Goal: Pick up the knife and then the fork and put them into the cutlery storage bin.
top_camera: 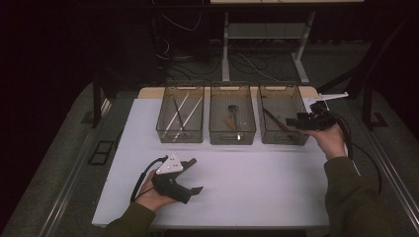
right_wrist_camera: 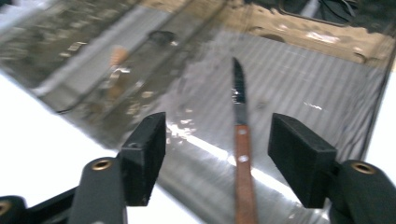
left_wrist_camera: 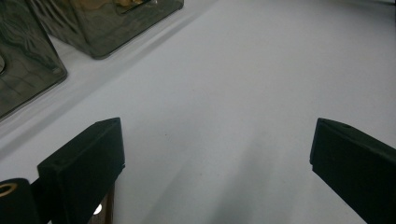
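Observation:
Three clear bins stand in a row at the back of the white table point(top_camera: 247, 182). In the right bin point(top_camera: 281, 98) lies a knife point(top_camera: 274, 122) with a wooden handle and a dark blade. My right gripper point(top_camera: 292, 122) hovers open over that bin's right side. In the right gripper view the knife point(right_wrist_camera: 240, 140) lies between the open jaws of my right gripper point(right_wrist_camera: 217, 154), below them in the bin, untouched. My left gripper point(top_camera: 196, 175) rests low at the table's front left, open and holding nothing. In the left gripper view my left gripper point(left_wrist_camera: 217, 158) spreads wide over bare table.
The left bin point(top_camera: 181, 134) holds pale sticks, and the middle bin point(top_camera: 232, 136) holds a spoon-like utensil and a small brown piece. Bin corners point(left_wrist_camera: 107, 23) rise at the top left of the left gripper view. Cables and a desk frame point(top_camera: 226, 44) lie beyond the table.

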Tool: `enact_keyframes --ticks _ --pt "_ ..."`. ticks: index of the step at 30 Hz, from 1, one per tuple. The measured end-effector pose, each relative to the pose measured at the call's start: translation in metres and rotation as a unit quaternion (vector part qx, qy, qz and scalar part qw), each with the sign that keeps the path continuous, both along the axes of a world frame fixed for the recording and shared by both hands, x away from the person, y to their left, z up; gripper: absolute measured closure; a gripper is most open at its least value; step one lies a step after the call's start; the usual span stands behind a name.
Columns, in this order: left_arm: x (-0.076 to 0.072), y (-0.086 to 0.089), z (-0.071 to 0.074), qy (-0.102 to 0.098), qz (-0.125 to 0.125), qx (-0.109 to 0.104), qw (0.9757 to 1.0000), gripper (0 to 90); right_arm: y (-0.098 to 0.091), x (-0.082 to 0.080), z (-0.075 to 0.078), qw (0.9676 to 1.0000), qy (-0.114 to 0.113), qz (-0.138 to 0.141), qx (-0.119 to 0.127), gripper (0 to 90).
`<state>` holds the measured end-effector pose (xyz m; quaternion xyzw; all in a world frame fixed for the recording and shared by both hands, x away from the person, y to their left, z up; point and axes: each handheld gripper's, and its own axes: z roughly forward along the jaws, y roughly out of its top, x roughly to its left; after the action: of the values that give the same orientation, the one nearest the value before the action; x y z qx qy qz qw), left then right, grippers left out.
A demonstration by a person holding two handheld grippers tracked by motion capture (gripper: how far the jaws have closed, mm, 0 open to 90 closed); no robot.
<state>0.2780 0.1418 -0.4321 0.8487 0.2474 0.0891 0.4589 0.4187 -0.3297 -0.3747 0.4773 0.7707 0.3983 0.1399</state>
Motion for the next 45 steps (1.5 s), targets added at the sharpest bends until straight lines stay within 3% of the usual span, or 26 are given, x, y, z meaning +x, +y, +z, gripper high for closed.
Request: enact_keyframes --ticks 2,6,16,24,30,35,40,45 --pt "0.0 0.0 0.0 0.0 -0.001 0.002 1.0 2.4 0.0 -0.01 0.002 0.9998 -0.011 0.01 0.01 32.6" --pt "0.001 0.0 0.0 0.004 0.002 0.005 1.0 4.2 0.004 -0.031 0.004 0.9993 -0.03 0.023 0.003 26.9" --pt "0.002 0.004 0.005 0.008 0.017 0.007 0.9998 13.5 0.019 -0.076 -0.01 0.9965 -0.059 0.054 0.024 19.3" --pt "0.006 0.01 0.009 0.017 0.04 0.013 0.999 19.8 0.029 -0.109 -0.029 0.9946 -0.07 0.068 0.035 18.4" --pt "0.009 0.017 0.013 0.012 0.057 0.011 0.9982 30.1 0.033 -0.128 -0.046 0.9936 -0.066 0.089 0.022 18.3" --pt "0.014 0.023 0.013 0.017 0.077 0.025 0.9966 41.6 0.035 -0.14 -0.054 0.9936 -0.061 0.092 0.026 18.3" --pt "0.02 0.033 0.007 0.026 0.085 0.063 0.994 54.1 0.037 -0.151 -0.059 0.993 -0.055 0.1 0.029 18.3" --pt "0.025 0.045 0.002 0.046 0.087 0.087 0.9913 63.3 0.04 -0.159 -0.062 0.9921 -0.051 0.112 0.024 18.3"
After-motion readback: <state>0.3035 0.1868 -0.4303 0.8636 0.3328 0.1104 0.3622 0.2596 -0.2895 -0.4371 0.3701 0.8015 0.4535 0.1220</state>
